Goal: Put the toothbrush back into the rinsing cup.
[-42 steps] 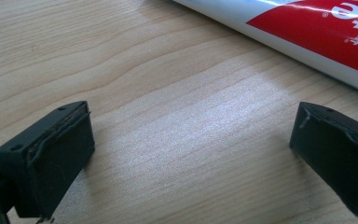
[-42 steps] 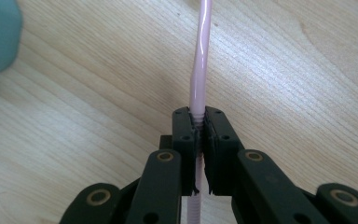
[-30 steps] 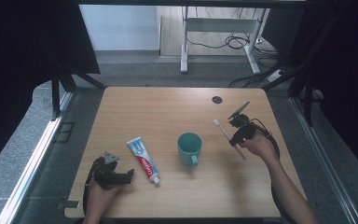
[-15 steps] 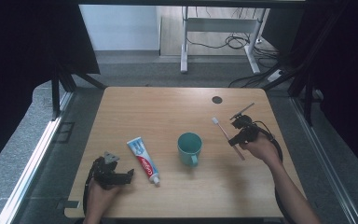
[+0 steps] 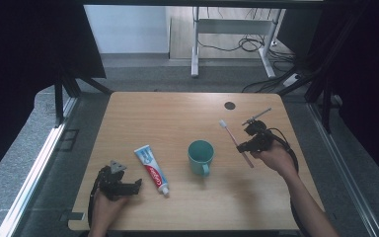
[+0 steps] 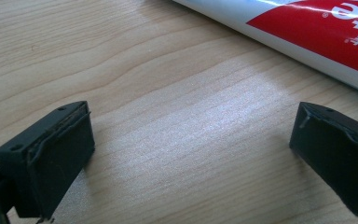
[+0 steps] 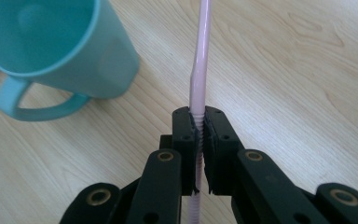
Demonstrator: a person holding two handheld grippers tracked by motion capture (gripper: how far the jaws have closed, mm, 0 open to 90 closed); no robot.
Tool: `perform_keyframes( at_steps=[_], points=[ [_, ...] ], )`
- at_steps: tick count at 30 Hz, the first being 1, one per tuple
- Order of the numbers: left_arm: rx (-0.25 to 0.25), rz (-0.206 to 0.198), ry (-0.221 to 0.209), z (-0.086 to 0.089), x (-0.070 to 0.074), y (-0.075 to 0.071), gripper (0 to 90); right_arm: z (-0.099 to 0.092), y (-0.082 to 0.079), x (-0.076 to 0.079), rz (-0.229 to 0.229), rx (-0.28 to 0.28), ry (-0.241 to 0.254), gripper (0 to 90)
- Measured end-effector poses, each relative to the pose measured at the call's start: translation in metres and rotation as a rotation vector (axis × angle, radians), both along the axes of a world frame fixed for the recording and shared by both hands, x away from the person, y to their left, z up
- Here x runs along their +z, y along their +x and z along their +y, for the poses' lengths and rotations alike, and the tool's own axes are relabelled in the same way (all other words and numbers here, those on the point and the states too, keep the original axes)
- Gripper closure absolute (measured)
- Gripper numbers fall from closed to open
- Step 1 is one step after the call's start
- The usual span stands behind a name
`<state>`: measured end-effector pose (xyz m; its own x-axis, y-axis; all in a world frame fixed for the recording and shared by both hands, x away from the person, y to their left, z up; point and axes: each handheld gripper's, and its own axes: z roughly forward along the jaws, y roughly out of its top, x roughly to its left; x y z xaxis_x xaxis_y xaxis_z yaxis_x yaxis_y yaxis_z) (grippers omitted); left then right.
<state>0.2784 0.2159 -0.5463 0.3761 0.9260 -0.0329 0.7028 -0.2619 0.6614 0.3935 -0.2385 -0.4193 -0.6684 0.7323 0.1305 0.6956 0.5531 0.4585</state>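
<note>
High view looks down over the table (image 5: 177, 113); both tongs views skim its wood closely.

right claw (image 5: 245, 146) and toothbrush (image 5: 235, 141) lifted, nearer the cup (image 5: 200, 156)

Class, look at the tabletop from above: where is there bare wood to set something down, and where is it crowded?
The far half of the table is bare, apart from a small dark disc. The near edge between the two forearms is free too. It is crowded along the middle: left gripper, toothpaste tube, teal mug, and the right gripper holding the pink toothbrush.
</note>
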Motion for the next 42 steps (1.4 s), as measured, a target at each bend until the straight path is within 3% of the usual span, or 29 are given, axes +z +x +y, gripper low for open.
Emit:
perform_keyframes(
  at_steps=[21,42],
  points=[
    [-0.002,-0.001,0.002,0.0,0.0,0.0,0.0,0.043,-0.009,0.025,-0.091,0.09,0.055,83.3],
    [-0.004,0.0,0.003,0.0,0.0,0.0,0.0,0.091,-0.005,0.041,-0.12,0.153,0.087,83.3]
  ],
)
